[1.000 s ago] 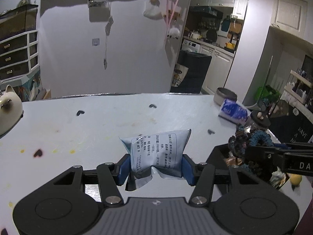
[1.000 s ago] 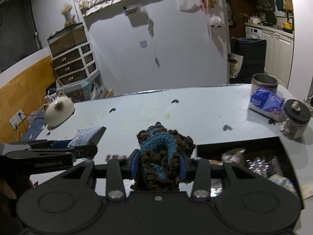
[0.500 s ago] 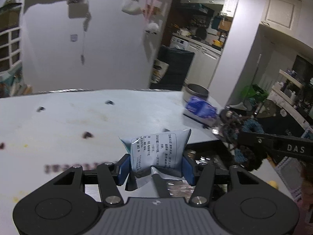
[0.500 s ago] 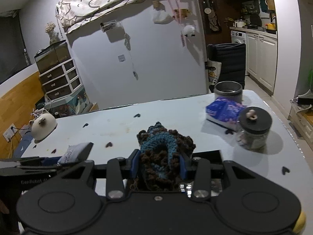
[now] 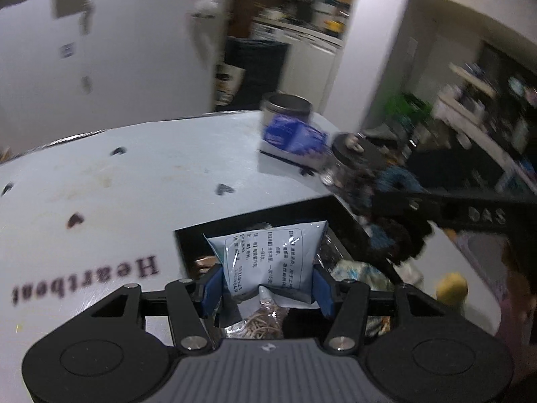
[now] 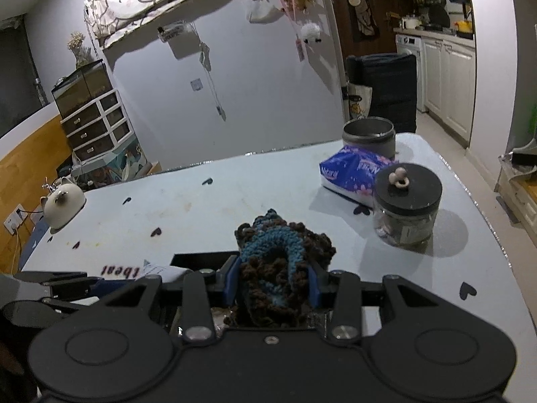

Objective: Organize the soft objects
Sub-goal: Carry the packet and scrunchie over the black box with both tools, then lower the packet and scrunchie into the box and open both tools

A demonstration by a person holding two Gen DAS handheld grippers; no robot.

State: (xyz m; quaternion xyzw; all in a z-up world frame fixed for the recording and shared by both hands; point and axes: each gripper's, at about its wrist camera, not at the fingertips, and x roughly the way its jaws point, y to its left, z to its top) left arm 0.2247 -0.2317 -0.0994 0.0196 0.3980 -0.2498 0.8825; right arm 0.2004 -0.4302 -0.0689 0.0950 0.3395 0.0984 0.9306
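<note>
My left gripper (image 5: 266, 285) is shut on a pale blue printed sachet (image 5: 268, 260) and holds it over the open black box (image 5: 235, 225) set at the table's near edge. The box holds several wrapped packets (image 5: 261, 322). My right gripper (image 6: 272, 283) is shut on a brown and blue crocheted piece (image 6: 278, 262), also over the box's near part. In the left wrist view the right gripper with the crochet (image 5: 396, 184) shows at the right of the box. In the right wrist view the left gripper (image 6: 50, 282) and the sachet's corner (image 6: 157, 272) show at the lower left.
On the white table (image 6: 235, 201) stand a blue tissue pack (image 6: 352, 171), a glass jar with a black lid (image 6: 406, 208), a grey tin (image 6: 369, 134) and a white cat-shaped teapot (image 6: 63, 201). A yellow object (image 5: 451, 285) lies right of the box.
Both grippers have moved right and forward to over the black box, still holding the sachet and the crochet. The left view now looks down into the box.
</note>
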